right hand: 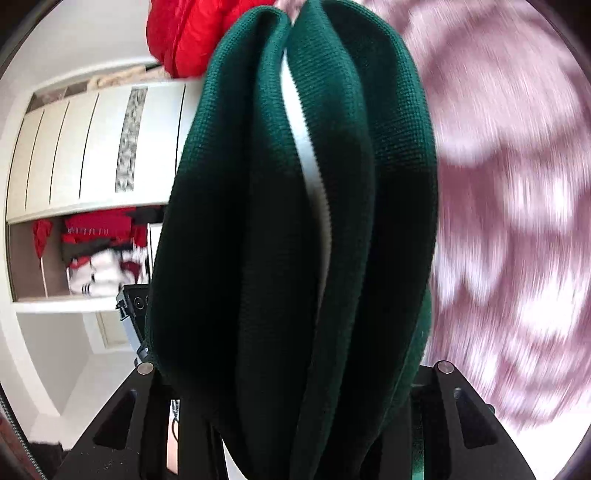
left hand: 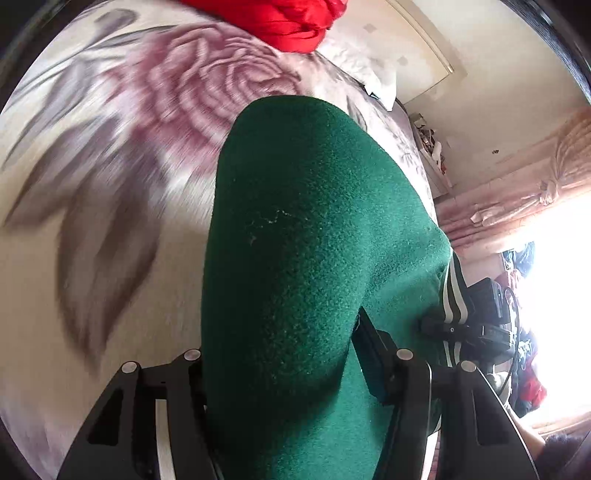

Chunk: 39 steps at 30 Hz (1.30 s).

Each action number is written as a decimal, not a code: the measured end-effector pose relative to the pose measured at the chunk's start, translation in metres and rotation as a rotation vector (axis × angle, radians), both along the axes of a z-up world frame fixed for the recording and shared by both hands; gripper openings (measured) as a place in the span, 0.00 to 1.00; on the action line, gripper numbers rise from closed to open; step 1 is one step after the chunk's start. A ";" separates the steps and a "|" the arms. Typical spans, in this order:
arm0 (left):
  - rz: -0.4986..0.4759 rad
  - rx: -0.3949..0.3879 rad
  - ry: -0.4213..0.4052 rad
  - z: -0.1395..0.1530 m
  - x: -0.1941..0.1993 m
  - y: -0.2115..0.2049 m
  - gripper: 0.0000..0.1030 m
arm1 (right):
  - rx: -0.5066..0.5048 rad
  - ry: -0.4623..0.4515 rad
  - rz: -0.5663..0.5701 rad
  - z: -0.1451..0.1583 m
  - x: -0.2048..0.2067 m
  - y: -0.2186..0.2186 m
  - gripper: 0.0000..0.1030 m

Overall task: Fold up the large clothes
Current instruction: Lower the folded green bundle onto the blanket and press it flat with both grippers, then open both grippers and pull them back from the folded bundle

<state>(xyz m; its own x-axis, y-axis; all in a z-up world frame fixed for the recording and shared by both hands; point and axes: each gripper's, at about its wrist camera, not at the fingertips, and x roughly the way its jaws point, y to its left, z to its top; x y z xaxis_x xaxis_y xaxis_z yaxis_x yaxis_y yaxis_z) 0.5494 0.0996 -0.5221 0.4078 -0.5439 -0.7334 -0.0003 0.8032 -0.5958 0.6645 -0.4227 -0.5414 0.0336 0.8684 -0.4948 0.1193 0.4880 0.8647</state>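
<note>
Left tool [left hand: 280, 369], right tool [right hand: 295, 369] clamp fuzzy green garment [left hand: 314, 221], ribbed folds.

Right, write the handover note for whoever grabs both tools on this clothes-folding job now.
Left tool: shut on a thick fold of the dark green fleecy garment, held above the floral pink-and-grey bedspread.
Right tool: shut on the same garment's bunched ribbed green edge with a white stripe.
Red crumpled garment lies at the far end of the bed.
Done: green garment gripped at two points and off the bed.
Left: lay it flat and finish the folds; how many are already made cannot be told.
</note>
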 end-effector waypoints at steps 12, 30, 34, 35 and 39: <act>-0.157 0.023 0.085 -0.067 0.097 -0.009 0.66 | -0.033 0.103 -0.082 -0.078 0.141 -0.036 0.51; 0.018 0.500 0.038 -0.016 -0.020 -0.031 0.93 | -0.901 -0.082 -0.062 0.007 -0.009 0.012 0.87; 0.066 0.602 -0.015 0.024 -0.041 -0.046 0.93 | -1.143 -0.128 -0.087 0.051 -0.032 0.048 0.99; 0.068 0.619 -0.027 0.037 -0.049 -0.050 0.93 | -1.162 -0.132 -0.091 0.060 -0.037 0.055 1.00; 0.073 0.642 -0.068 0.086 -0.077 -0.059 0.96 | -1.226 -0.172 -0.129 0.113 -0.069 0.084 1.00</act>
<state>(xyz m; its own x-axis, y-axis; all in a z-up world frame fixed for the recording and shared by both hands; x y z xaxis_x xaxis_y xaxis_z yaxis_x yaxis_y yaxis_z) 0.4721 0.0409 -0.4360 0.4836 0.0246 -0.8749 -0.0475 0.9989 0.0019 0.5959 -0.3390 -0.4285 0.2289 -0.1769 -0.9573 0.1566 0.9772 -0.1431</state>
